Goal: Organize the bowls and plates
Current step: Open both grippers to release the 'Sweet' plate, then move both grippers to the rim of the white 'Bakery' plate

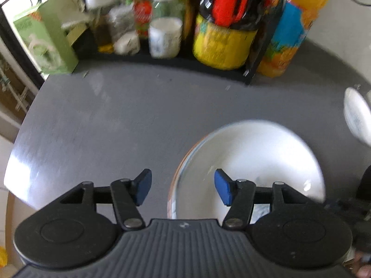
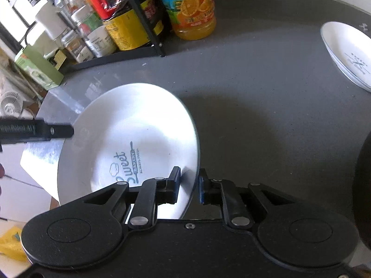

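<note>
One plate (image 2: 129,139) rim sits between right gripper (image 2: 189,186) fingers (tilted).

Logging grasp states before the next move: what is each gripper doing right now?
Left gripper: open, holding nothing.
Right gripper: jaws astride the rim of the white plate; closed or not cannot be told.
</note>
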`<state>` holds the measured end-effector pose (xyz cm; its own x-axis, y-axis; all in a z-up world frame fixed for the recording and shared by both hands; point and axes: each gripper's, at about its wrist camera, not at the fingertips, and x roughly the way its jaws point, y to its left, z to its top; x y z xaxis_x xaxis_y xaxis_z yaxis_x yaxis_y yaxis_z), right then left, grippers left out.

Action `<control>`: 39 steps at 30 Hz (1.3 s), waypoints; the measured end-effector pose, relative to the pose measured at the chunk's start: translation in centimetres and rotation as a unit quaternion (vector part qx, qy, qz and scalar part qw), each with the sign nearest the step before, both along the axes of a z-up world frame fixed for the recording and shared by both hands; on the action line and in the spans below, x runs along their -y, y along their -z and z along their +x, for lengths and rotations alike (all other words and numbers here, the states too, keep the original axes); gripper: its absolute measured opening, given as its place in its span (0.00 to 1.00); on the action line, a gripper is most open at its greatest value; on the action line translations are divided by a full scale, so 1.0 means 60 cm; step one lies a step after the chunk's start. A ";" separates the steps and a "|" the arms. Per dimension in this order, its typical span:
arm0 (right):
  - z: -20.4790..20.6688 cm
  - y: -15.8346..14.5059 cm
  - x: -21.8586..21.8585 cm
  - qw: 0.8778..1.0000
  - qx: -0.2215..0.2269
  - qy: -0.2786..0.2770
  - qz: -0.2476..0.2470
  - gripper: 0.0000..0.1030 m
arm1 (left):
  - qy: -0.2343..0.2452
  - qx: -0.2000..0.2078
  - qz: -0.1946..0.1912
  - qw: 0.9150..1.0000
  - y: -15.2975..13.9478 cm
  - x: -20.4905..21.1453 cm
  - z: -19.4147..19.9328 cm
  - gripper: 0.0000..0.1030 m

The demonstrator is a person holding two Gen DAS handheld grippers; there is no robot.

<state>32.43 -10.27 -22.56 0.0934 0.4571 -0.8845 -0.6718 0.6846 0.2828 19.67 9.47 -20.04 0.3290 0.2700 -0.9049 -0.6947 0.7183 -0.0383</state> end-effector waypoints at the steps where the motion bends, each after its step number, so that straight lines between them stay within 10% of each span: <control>1: 0.006 -0.006 0.005 1.000 -0.002 0.010 0.008 0.19 | 0.008 0.004 0.001 1.000 -0.007 0.001 0.011 0.57; 16: 0.130 -0.135 0.172 0.972 0.056 0.211 0.082 0.45 | 0.159 0.070 0.010 0.985 -0.074 0.090 0.255 0.70; 31: 0.220 -0.130 0.276 0.949 0.076 0.301 0.048 0.45 | 0.252 0.078 -0.014 0.964 -0.066 0.190 0.427 0.70; 39: 0.292 -0.110 0.287 0.946 0.053 0.318 0.038 0.45 | 0.238 0.073 -0.031 0.968 -0.031 0.204 0.505 0.69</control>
